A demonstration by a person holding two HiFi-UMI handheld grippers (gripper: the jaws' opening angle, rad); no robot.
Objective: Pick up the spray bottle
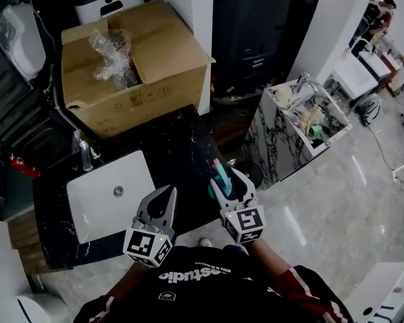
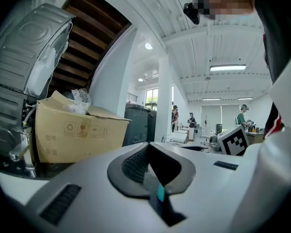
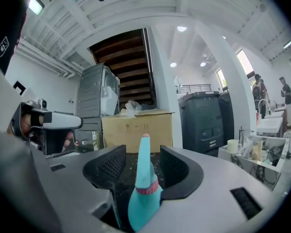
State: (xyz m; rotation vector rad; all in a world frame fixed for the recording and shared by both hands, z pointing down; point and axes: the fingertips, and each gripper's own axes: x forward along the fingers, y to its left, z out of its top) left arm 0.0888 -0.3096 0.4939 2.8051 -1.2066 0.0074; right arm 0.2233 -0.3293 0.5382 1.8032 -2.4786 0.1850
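The spray bottle (image 1: 222, 178) is teal, with a pink band at its neck and a pink tip. It stands upright between the jaws of my right gripper (image 1: 227, 177), near the right end of the black counter (image 1: 182, 136). In the right gripper view the spray bottle (image 3: 144, 193) rises between the two pads with a gap on each side of its nozzle, so my right gripper (image 3: 143, 150) is open. My left gripper (image 1: 169, 191) hovers beside the white sink (image 1: 111, 194), its tips together and holding nothing. The left gripper (image 2: 148, 144) also shows its tips meeting in its own view.
A chrome faucet (image 1: 85, 155) stands behind the sink. A large open cardboard box (image 1: 138, 66) with crumpled plastic in it sits at the counter's far end. To the right stands a marble-patterned unit (image 1: 283, 136) with small items on top. Dark bins (image 1: 256, 32) stand behind.
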